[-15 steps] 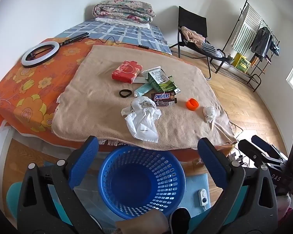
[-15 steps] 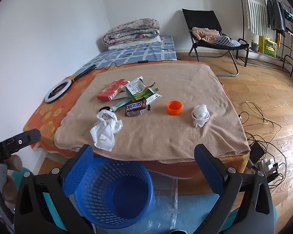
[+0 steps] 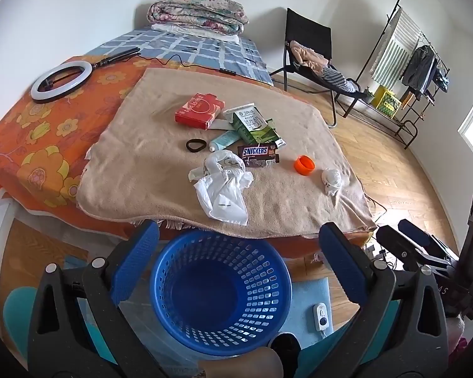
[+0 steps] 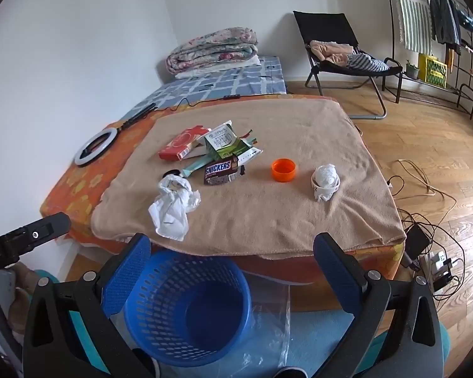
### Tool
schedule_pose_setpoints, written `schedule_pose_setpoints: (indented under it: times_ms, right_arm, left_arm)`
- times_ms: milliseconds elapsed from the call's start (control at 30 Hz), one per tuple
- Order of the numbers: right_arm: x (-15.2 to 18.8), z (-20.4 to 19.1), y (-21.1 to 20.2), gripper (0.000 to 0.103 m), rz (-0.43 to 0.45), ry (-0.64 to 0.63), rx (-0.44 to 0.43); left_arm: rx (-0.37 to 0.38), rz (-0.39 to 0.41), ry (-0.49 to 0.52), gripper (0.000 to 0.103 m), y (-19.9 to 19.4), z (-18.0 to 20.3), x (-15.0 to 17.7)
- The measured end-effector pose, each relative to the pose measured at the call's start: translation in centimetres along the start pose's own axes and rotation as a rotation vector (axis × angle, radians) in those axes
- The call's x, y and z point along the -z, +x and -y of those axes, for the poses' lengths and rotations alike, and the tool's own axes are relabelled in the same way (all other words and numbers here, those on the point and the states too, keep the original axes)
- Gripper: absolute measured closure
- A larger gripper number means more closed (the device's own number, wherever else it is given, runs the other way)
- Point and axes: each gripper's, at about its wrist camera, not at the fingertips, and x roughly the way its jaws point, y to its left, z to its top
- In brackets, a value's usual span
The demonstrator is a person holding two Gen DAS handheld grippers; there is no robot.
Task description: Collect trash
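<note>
Trash lies on a tan blanket (image 3: 142,163) on the bed: a crumpled white plastic bag (image 3: 223,186) (image 4: 173,203), a Snickers wrapper (image 3: 258,155) (image 4: 220,171), a green and white carton (image 3: 252,124) (image 4: 225,141), an orange cap (image 3: 304,164) (image 4: 283,170), a small white wad (image 3: 331,180) (image 4: 324,179) and a red box (image 3: 199,111) (image 4: 183,143). An empty blue basket (image 3: 220,293) (image 4: 186,308) stands on the floor below the bed's near edge. My left gripper (image 3: 236,252) and right gripper (image 4: 233,261) are both open and empty, held above the basket, short of the blanket.
A black hair tie (image 3: 195,145) and a teal tube (image 3: 225,140) lie by the carton. A ring light (image 3: 61,79) rests on the orange sheet. A folded quilt (image 3: 198,15), a black chair (image 4: 340,47), a clothes rack (image 3: 410,63) and floor cables (image 4: 425,236) surround the bed.
</note>
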Motion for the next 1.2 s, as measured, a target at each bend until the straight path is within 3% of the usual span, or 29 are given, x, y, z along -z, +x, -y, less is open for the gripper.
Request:
schedule_pose_setpoints:
  times_ms: [1200]
  right_arm:
    - [0.22,-0.21,0.62,0.001,-0.022,0.014,-0.013]
  left_arm:
    - [0.020,-0.015,-0.015,0.000,-0.08,0.97,0.36]
